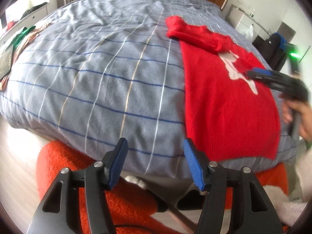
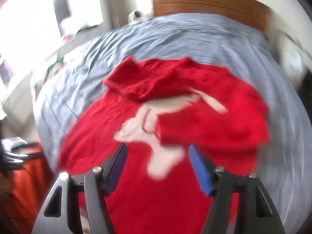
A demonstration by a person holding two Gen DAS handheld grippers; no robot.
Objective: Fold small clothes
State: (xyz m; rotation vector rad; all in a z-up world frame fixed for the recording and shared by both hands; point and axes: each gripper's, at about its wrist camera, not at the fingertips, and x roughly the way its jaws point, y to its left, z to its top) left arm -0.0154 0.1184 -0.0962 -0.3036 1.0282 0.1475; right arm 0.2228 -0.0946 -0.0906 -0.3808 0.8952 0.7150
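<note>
A grey checked duvet [image 1: 101, 74] covers the bed, and the red sweater [image 1: 224, 101] with a white motif lies flat on its right side, one sleeve folded across the chest. The left gripper [image 1: 154, 161] hangs spread and empty at the bed's near edge. The right gripper [image 2: 158, 167] hovers over the sweater, jaws parted, gripping nothing.

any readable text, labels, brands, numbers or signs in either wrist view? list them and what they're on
None legible in either view.
red sweater: white knitted figure, a picture, no letters; blurred in the right wrist view.
Dark flat item at the bed's left edge: faint pattern, too small and blurred to read.
Checked bedcover: lines only.
</note>
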